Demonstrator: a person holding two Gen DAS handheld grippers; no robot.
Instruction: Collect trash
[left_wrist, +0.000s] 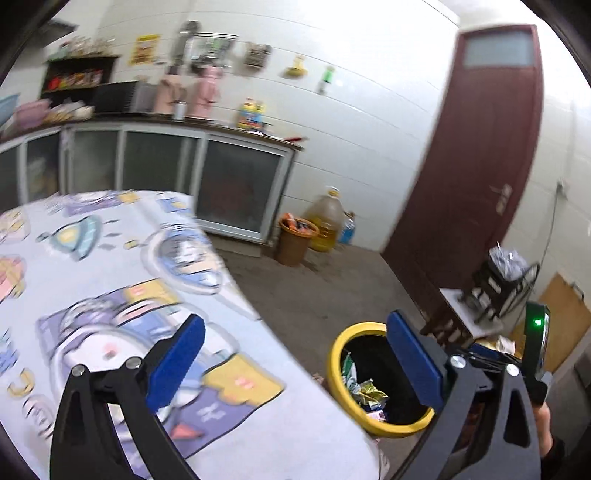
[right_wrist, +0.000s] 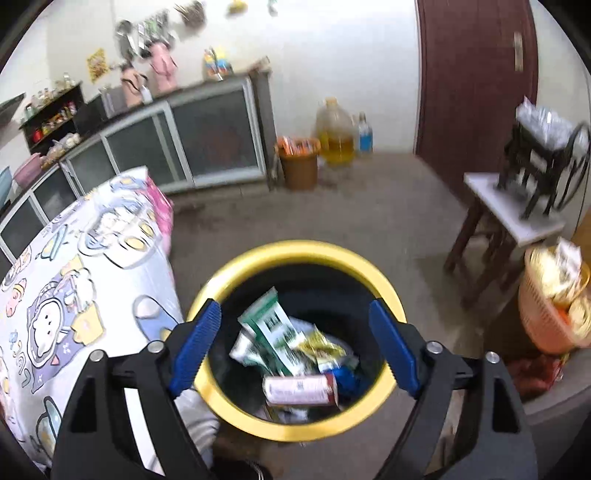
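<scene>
- The right gripper (right_wrist: 295, 341) hangs straight over the yellow-rimmed bin (right_wrist: 295, 254), filling the lower middle of its view; its jaws stand wide apart with nothing between them, which suits a release over the opening.
- Inside the bin lies the trash: a green-and-white wrapper (right_wrist: 271, 326), a yellowish packet (right_wrist: 319, 347) and a can (right_wrist: 299, 389) on its side at the bottom of the heap. The can looks freshly landed, though that is only a guess.
- The left gripper (left_wrist: 295, 363) is spread as wide, and empty too. In its view the left pad sits over the table with the cartoon cloth (left_wrist: 110, 258) in the lower left, the right pad over the bin's rim in the lower right, so it straddles the gap between table and bin.
- The bin stands on the floor tight beside the table edge, probably so that rubbish can go from the top straight down.
- No loose rubbish shows on the visible part of the cloth; the blur makes small bits hard to rule out.
- An orange basket (right_wrist: 554, 310) of packets at the right edge may hold more to sort.
</scene>
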